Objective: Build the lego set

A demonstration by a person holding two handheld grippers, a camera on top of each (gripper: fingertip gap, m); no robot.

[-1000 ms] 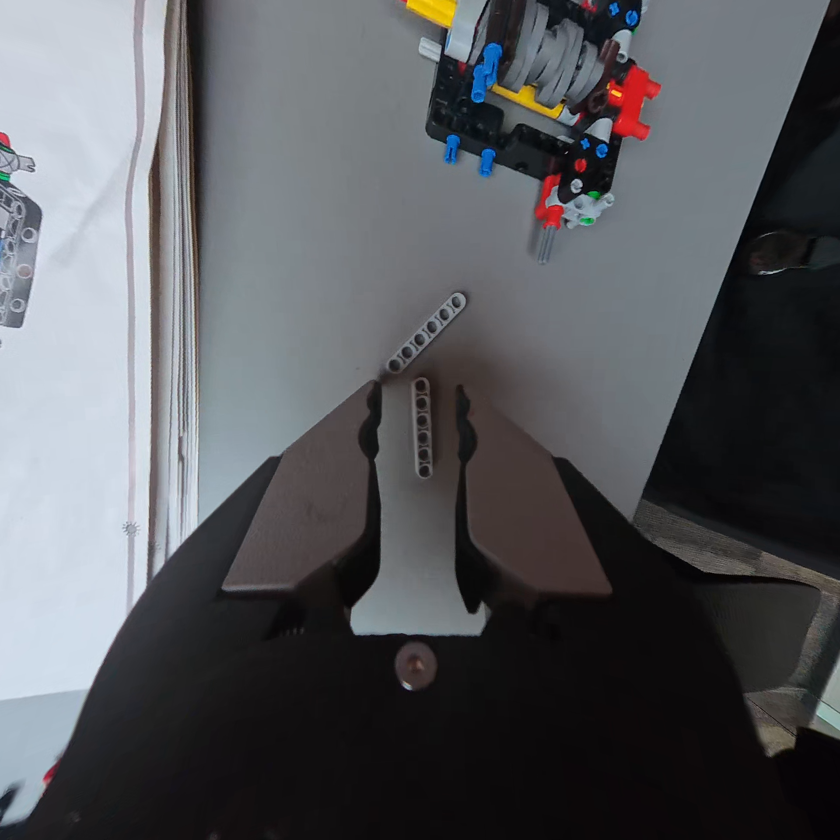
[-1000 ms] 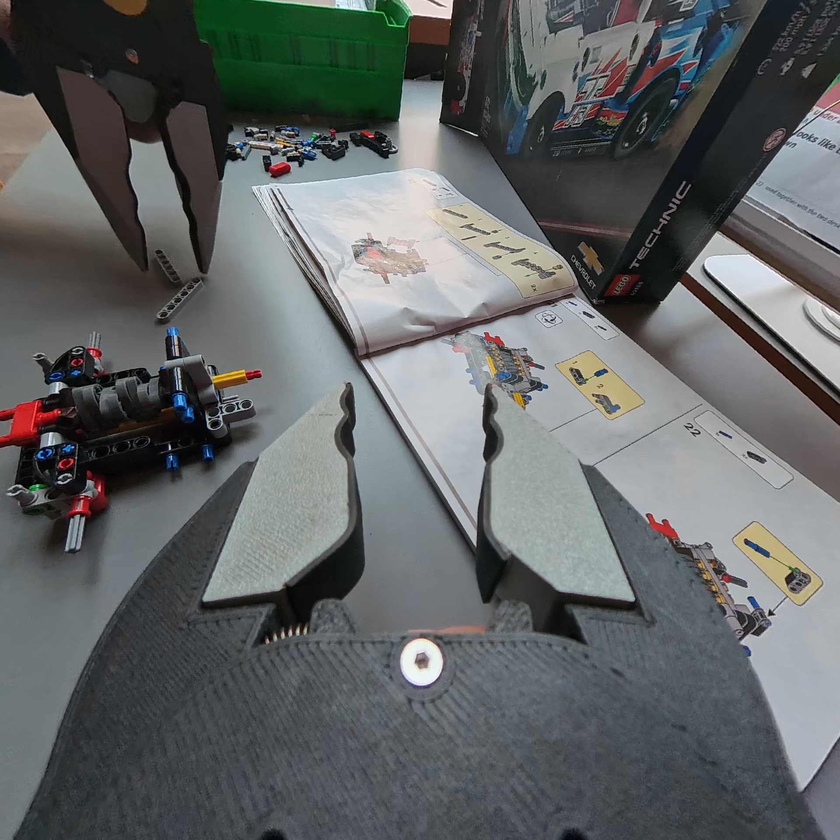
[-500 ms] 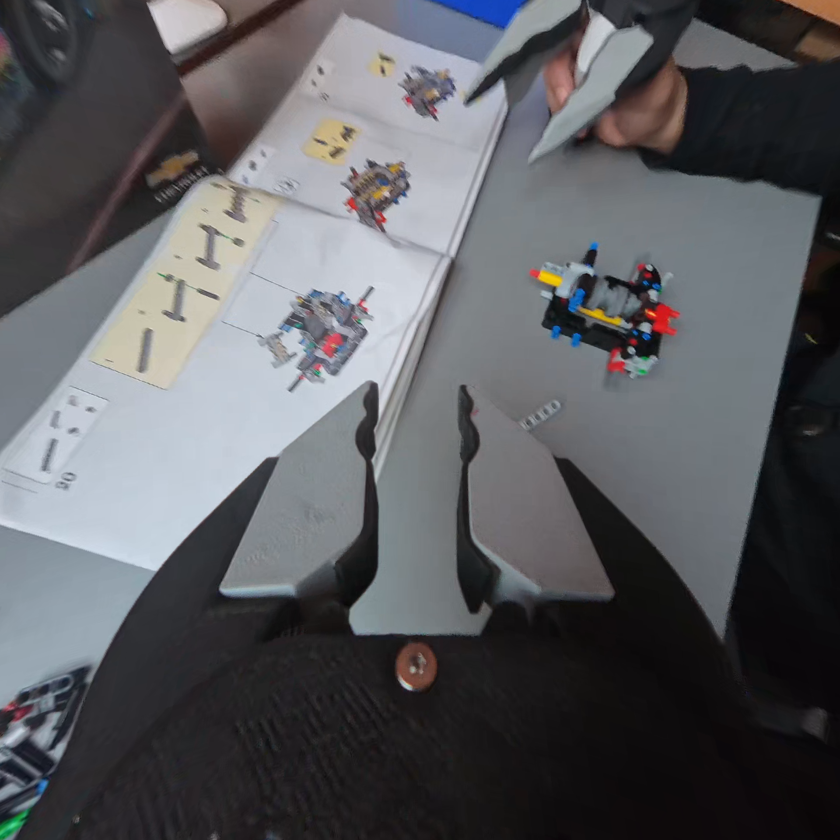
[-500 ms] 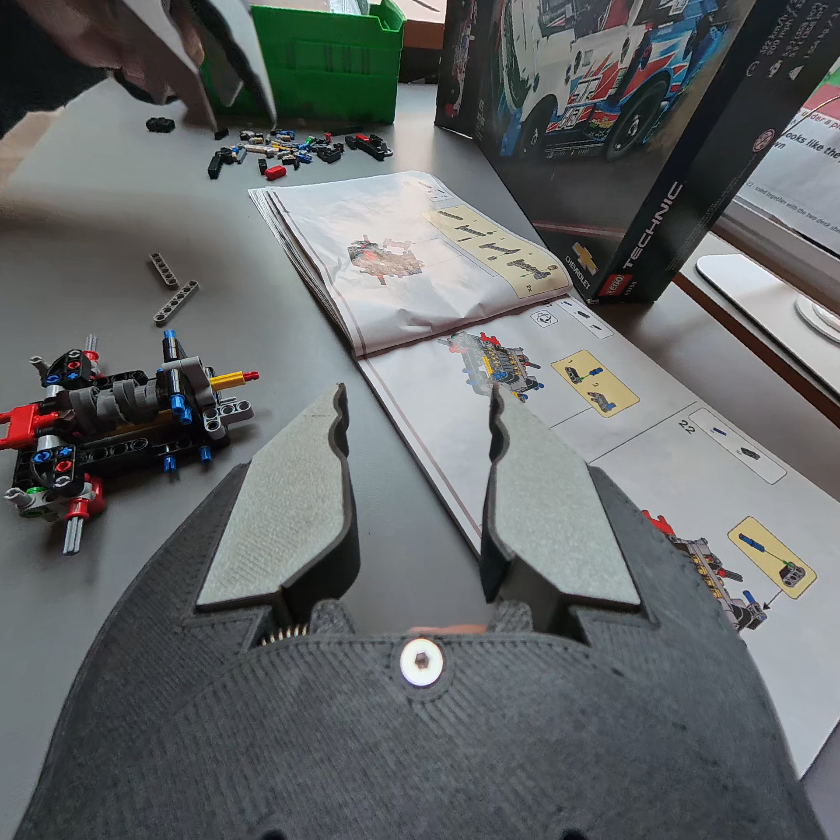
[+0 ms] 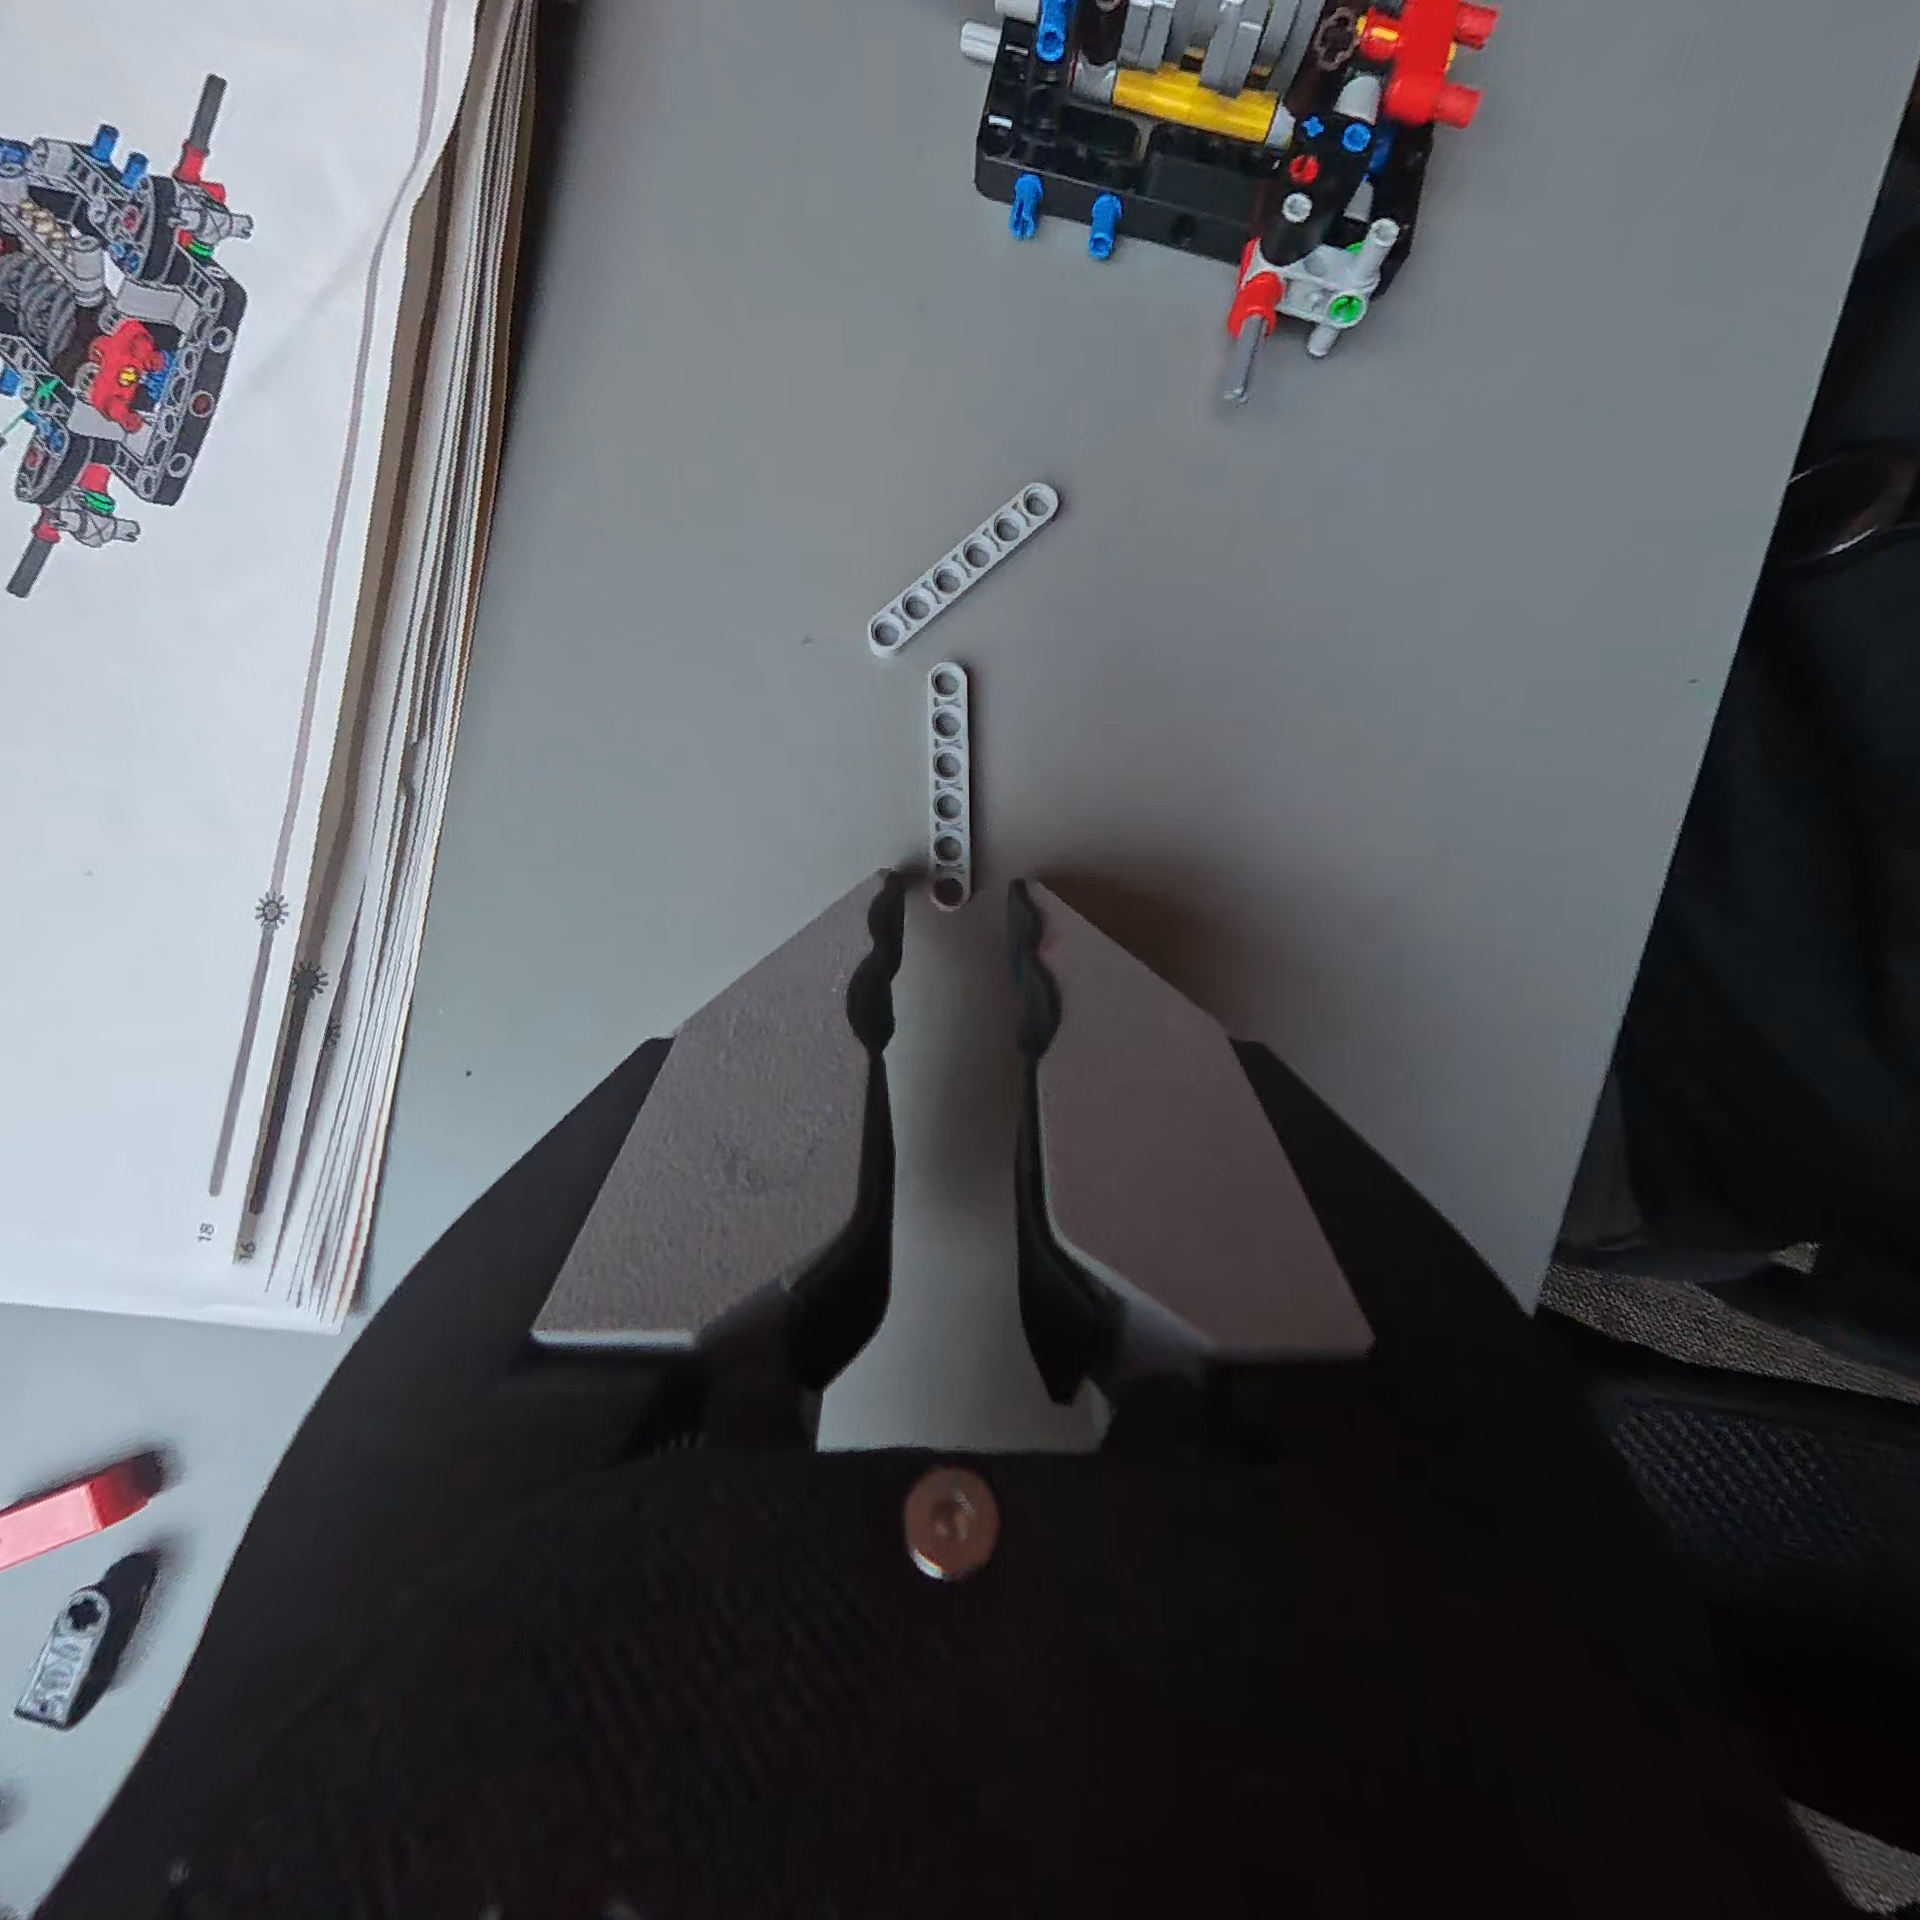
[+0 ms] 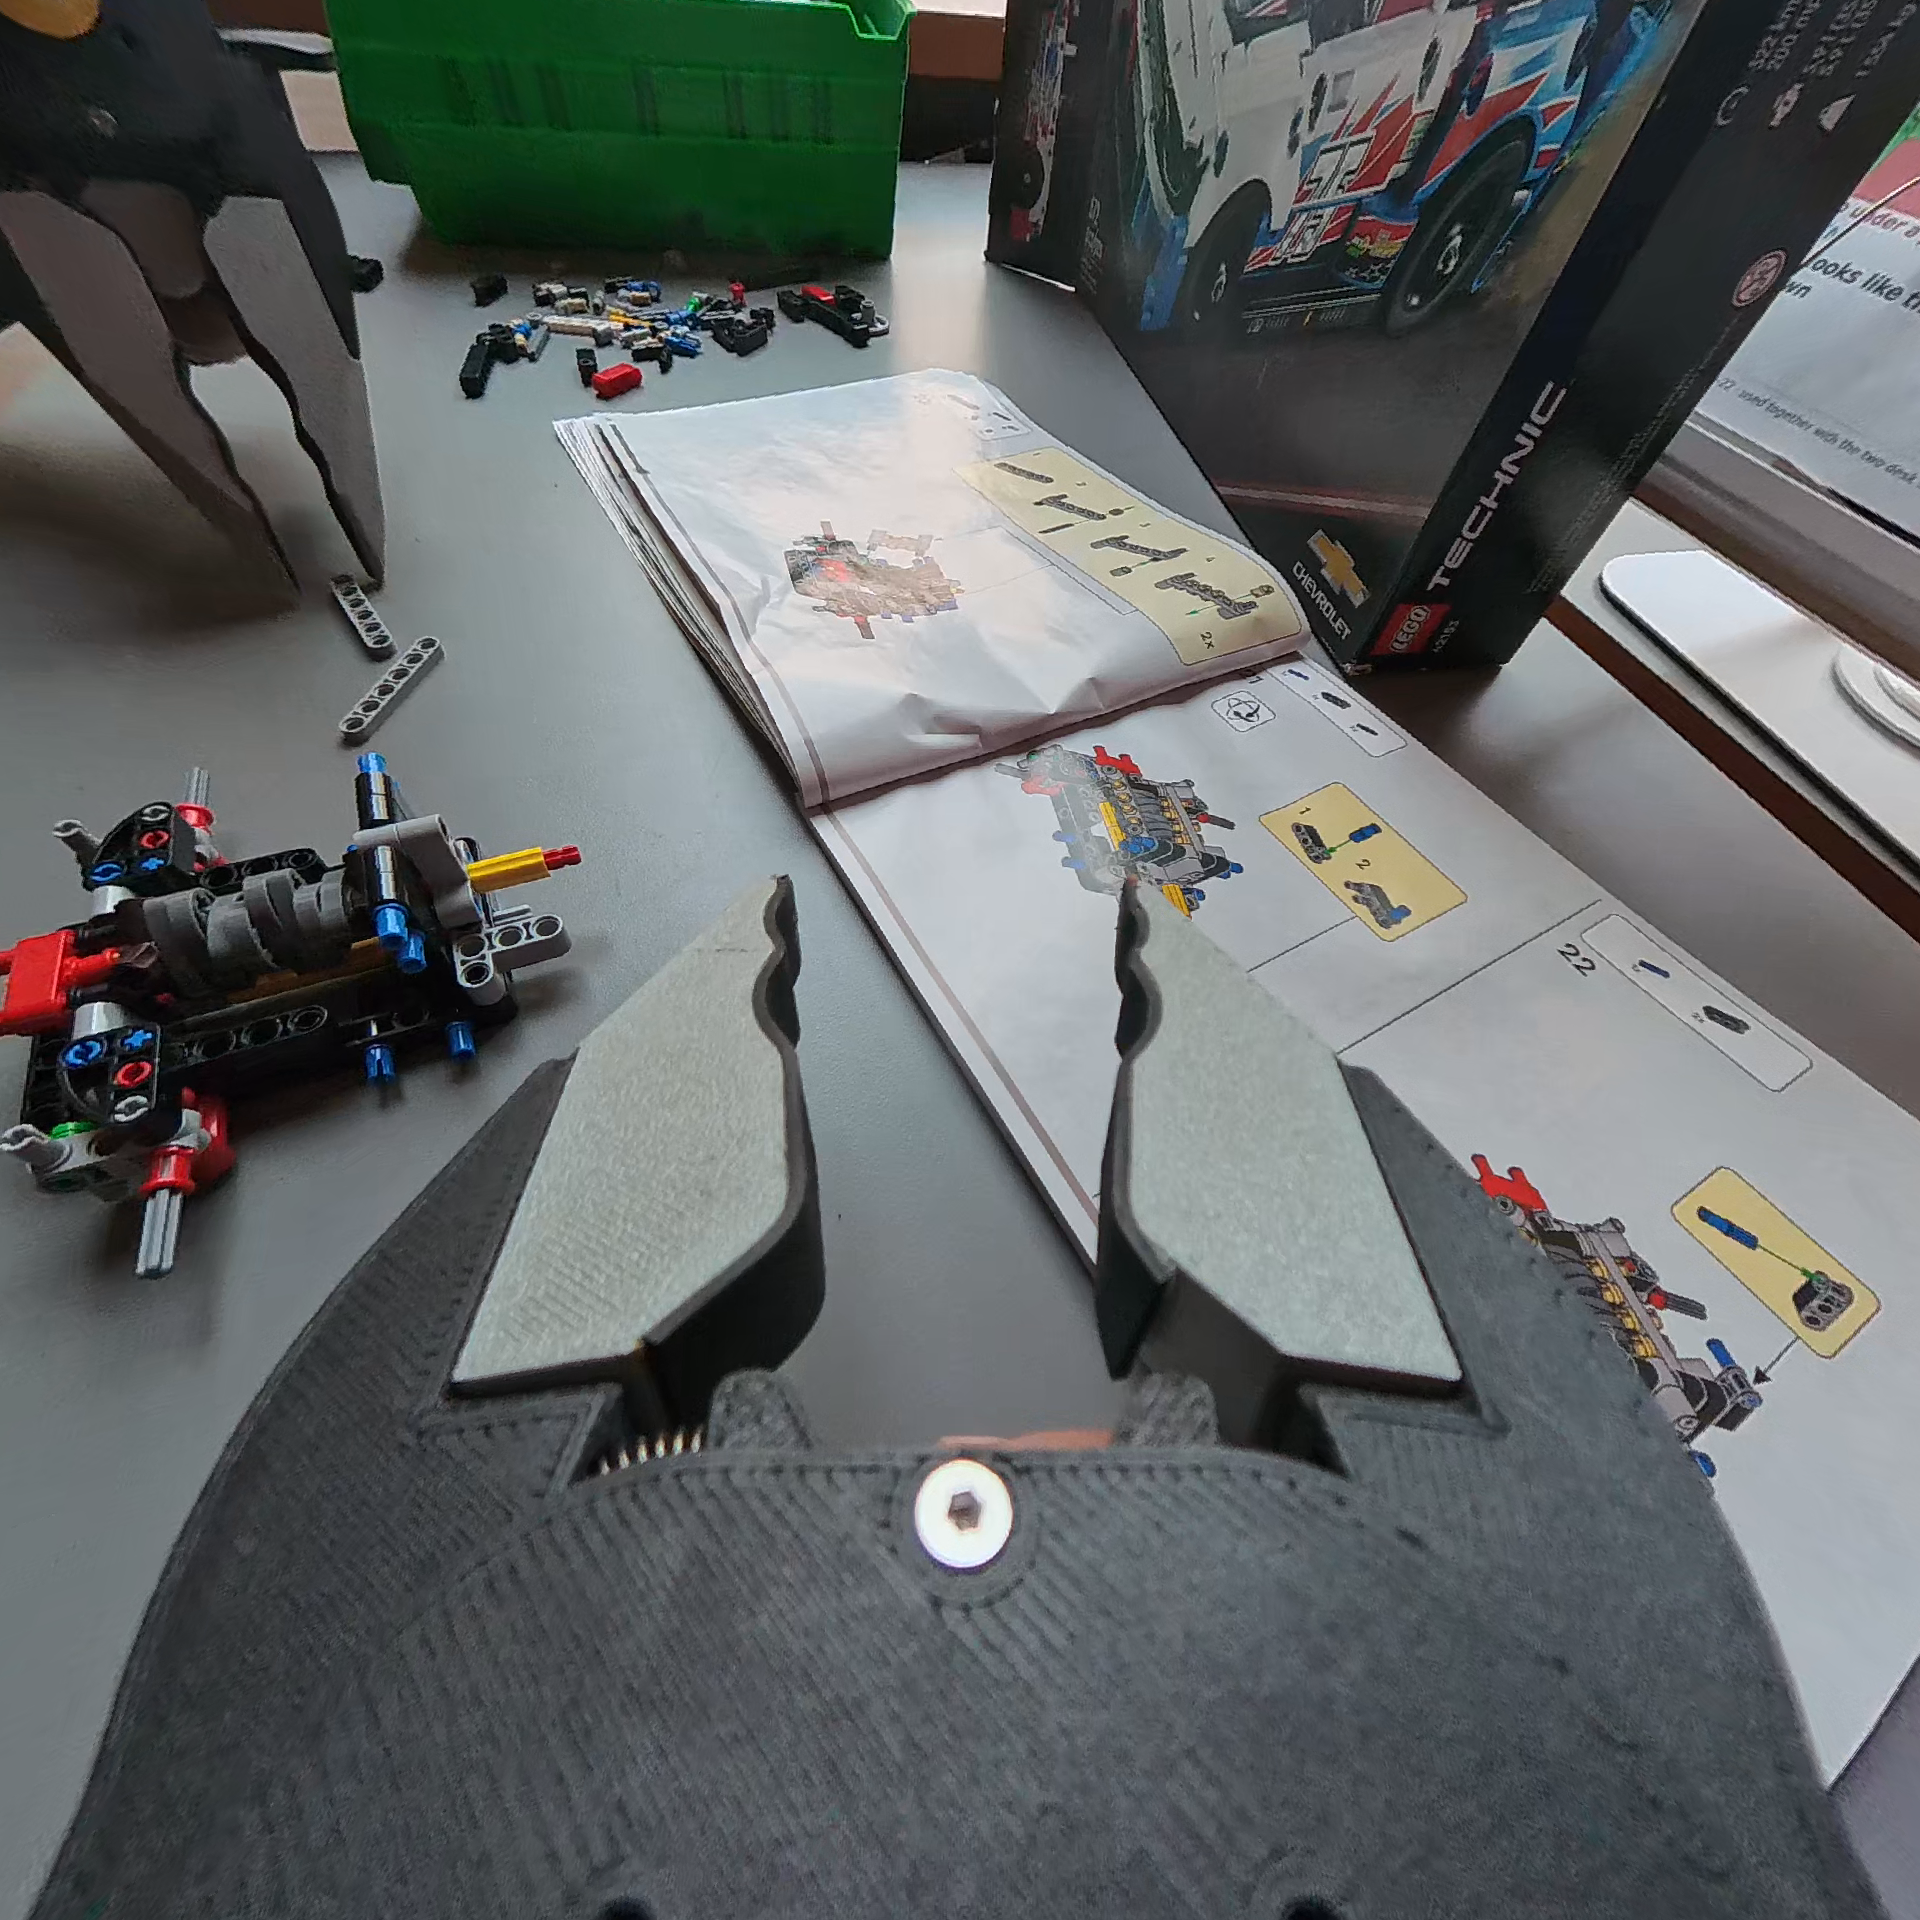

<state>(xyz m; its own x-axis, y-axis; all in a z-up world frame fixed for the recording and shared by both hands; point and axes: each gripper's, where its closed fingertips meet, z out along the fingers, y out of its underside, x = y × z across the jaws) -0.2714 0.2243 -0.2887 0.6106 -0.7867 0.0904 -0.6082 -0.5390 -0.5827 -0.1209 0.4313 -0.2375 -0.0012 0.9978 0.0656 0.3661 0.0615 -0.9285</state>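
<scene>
My left gripper (image 5: pixel 956 891) is open and empty, pointing down at the grey table (image 5: pixel 727 520). Its fingertips flank the near end of a light grey beam with holes (image 5: pixel 950 784). A second grey beam (image 5: pixel 963 569) lies slanted just beyond. The partly built lego assembly (image 5: pixel 1216 156), black with red, blue and yellow parts, sits farther ahead. In the right wrist view my right gripper (image 6: pixel 956 904) is open and empty above the table, between the assembly (image 6: pixel 260 966) and the open instruction booklet (image 6: pixel 935 623). The left gripper (image 6: pixel 330 582) stands over the two beams (image 6: pixel 364 616) at upper left.
A pile of loose lego parts (image 6: pixel 665 322) lies before a green bin (image 6: pixel 623 125) at the back. The set's box (image 6: pixel 1403 260) stands at the right behind the booklet (image 5: pixel 208 623). A red piece (image 5: pixel 73 1507) and a black and grey piece (image 5: pixel 73 1652) lie near left. The table edge runs along the right (image 5: pixel 1662 831). Some 25 cm of space lies between my two pairs of fingers.
The left gripper, lifted and swung away half a second ago, is back down at the beams, now with only the near beam's end between its tips. The right gripper has barely moved.
</scene>
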